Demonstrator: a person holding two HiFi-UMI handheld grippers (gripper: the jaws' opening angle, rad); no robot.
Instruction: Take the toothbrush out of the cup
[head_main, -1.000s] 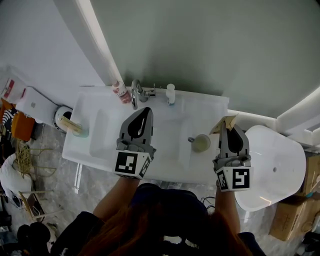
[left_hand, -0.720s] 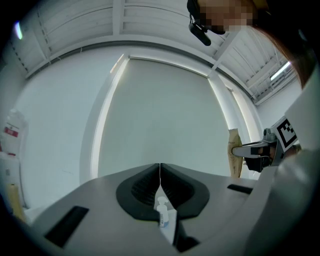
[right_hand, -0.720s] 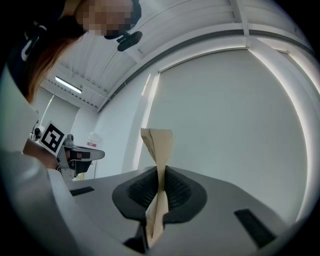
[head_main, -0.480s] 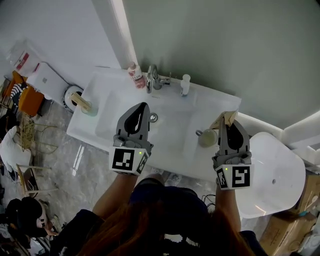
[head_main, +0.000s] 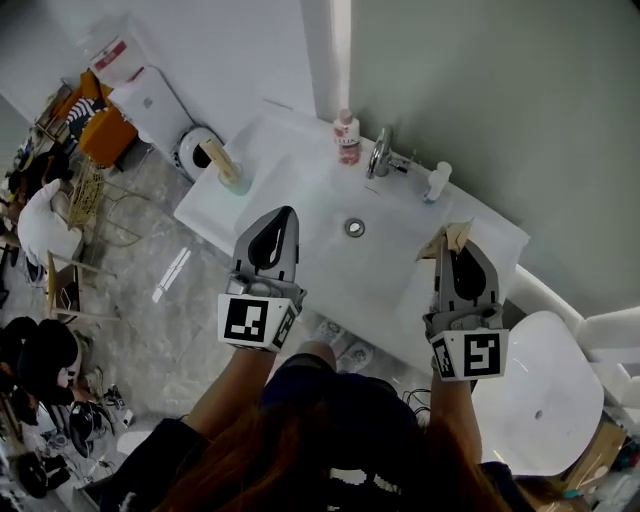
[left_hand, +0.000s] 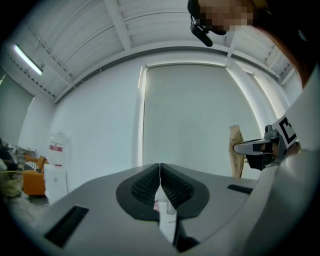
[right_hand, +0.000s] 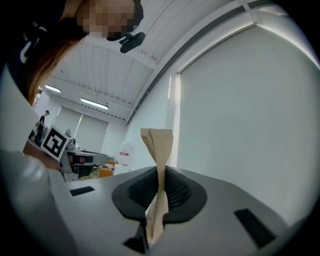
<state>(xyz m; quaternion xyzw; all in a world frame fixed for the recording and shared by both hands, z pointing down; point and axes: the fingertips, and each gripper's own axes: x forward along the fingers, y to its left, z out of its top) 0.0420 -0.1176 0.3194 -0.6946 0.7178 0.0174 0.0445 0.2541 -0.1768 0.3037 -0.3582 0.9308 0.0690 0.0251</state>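
My right gripper (head_main: 449, 238) is shut on a tan paper-wrapped toothbrush (head_main: 456, 234), held level over the right end of the white sink (head_main: 300, 250). In the right gripper view the wrapped toothbrush (right_hand: 158, 145) stands up between the pads of my right gripper (right_hand: 160, 176). My left gripper (head_main: 283, 213) hangs over the basin, shut and with nothing in it; in its own view the left gripper (left_hand: 160, 172) has its jaws together. A pale green cup (head_main: 237, 182) with another wrapped toothbrush (head_main: 218, 157) stands on the sink's far left corner.
A faucet (head_main: 380, 152), a pink bottle (head_main: 346, 136) and a small white bottle (head_main: 436, 180) line the sink's back edge by the wall. The drain (head_main: 354, 227) lies mid-basin. A white round seat (head_main: 540, 400) is at lower right, clutter on the floor at left.
Both grippers swung sideways together and the sink now lies diagonally in view. The cup that stood beside my right gripper is out of sight. Both grips stay the same.
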